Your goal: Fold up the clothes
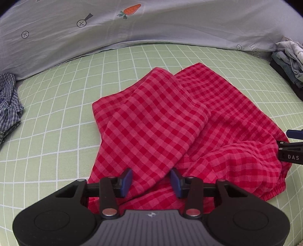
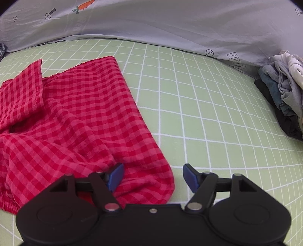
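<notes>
my left gripper [image 1: 151,180] stands with its jaws apart, blue pads [image 1: 127,179] on either side of a fold of the red gingham shorts [image 1: 170,121], gripping nothing. my right gripper [image 2: 153,177] is also spread wide: its left pad [image 2: 115,176] sits over the garment's near corner, its right pad [image 2: 191,177] over bare sheet. in the left wrist view i see the right gripper's black finger [image 1: 291,153] at the shorts' right edge, near the gathered elastic waistband [image 1: 272,191]. the shorts lie rumpled on the green grid-lined bedsheet [image 1: 56,117], one leg lapped over the other, hems pointing away from me. outward: a blue plaid garment [image 1: 9,106] bunched at the sheet's left margin; a stack of grey, white and dark clothes [image 2: 284,94] at the right margin, well apart from the shorts; along the far side, a pale blue quilt [image 2: 170,24] printed with a carrot [image 1: 130,10].
</notes>
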`<move>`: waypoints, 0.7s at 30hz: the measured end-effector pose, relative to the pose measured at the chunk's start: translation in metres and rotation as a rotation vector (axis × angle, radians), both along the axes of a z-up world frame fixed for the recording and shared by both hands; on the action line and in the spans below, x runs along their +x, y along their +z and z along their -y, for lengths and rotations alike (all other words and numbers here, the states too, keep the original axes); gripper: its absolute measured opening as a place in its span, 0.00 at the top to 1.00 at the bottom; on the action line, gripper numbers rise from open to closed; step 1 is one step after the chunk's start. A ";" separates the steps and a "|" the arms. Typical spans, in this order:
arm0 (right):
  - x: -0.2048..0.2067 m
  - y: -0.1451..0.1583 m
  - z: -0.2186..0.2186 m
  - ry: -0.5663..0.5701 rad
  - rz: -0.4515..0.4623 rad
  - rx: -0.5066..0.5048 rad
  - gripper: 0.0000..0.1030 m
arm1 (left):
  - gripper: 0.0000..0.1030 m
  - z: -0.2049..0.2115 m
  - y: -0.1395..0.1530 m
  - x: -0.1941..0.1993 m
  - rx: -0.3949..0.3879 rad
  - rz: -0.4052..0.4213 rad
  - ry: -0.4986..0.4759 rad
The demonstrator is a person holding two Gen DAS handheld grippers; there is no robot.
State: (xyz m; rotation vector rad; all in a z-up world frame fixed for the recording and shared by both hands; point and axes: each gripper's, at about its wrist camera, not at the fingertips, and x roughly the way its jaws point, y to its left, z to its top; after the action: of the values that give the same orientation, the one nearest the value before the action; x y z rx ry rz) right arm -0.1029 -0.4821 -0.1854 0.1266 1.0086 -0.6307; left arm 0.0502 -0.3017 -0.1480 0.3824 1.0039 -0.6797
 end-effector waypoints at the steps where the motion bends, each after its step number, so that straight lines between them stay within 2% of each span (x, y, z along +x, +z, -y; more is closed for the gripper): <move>1: 0.000 0.000 0.000 -0.001 0.001 0.000 0.30 | 0.99 -0.002 -0.002 0.004 0.001 -0.010 0.033; 3: -0.001 -0.001 0.001 -0.006 0.005 0.002 0.29 | 0.99 -0.010 -0.001 0.011 -0.033 -0.017 0.099; 7: -0.004 -0.002 0.003 -0.018 0.012 0.012 0.27 | 0.99 -0.046 0.020 0.025 -0.156 0.013 0.310; 10: -0.006 -0.002 0.005 -0.027 0.018 0.019 0.24 | 0.99 -0.087 0.032 0.040 -0.198 0.049 0.549; 12: -0.006 -0.003 0.006 -0.032 0.018 0.019 0.22 | 0.99 -0.122 0.036 0.050 -0.220 0.045 0.738; 15: -0.006 -0.003 0.007 -0.035 0.015 0.016 0.21 | 0.99 -0.173 0.031 0.058 -0.213 0.009 0.995; 16: -0.005 -0.004 0.007 -0.035 0.015 0.016 0.20 | 0.99 -0.186 0.026 0.060 -0.203 -0.017 1.053; 17: -0.005 -0.004 0.008 -0.035 0.015 0.017 0.20 | 0.99 -0.198 0.021 0.060 -0.195 -0.050 1.094; 21: -0.003 -0.002 0.009 -0.022 0.009 0.016 0.20 | 0.94 -0.215 0.011 0.051 -0.176 -0.090 1.112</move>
State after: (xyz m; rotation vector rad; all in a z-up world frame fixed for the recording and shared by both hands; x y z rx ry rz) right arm -0.1061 -0.4907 -0.1879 0.1543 1.0052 -0.6414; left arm 0.1011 -0.0867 -0.1373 -0.3736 1.0516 0.2311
